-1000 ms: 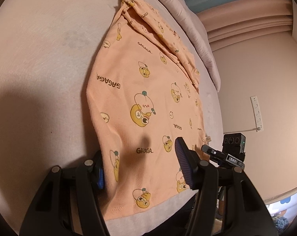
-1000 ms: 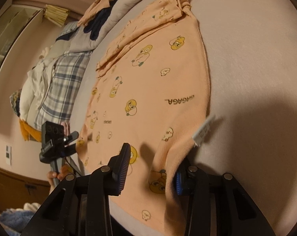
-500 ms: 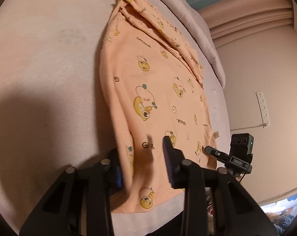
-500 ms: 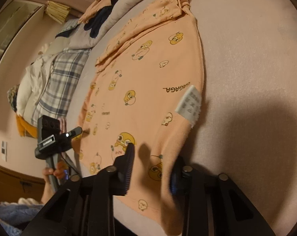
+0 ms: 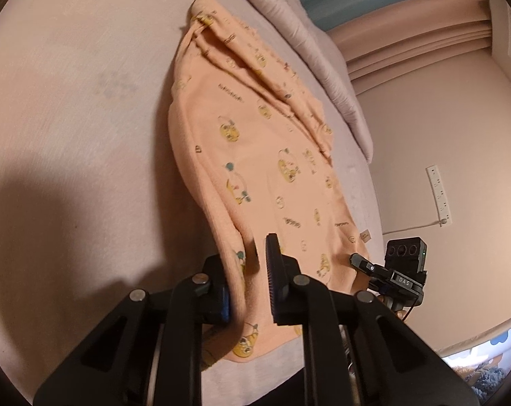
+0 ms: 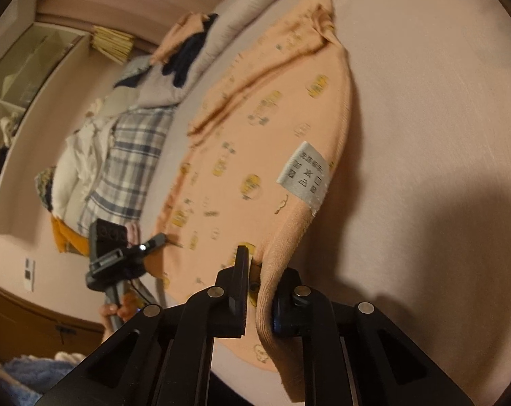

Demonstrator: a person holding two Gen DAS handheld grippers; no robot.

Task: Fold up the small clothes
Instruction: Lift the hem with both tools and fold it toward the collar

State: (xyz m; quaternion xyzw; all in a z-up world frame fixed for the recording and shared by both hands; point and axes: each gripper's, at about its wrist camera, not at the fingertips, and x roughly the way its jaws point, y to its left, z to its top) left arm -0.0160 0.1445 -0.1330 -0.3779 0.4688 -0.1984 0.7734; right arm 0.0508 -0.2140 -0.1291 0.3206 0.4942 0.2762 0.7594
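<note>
On pale bedding (image 5: pixel 69 108), peach garment (image 5: pixel 255 155), long axis away from closing grippers.

Both grippers are the same chunky black plastic build. The left gripper (image 5: pixel 248 291) has triangular cutouts in its arms, silver round screws at the pivots, and ribbed dark pads with a bit of blue on one finger. The right gripper (image 6: pixel 258 299) matches it, and carries a black camera box labelled "DAS" with a small green light.
</note>
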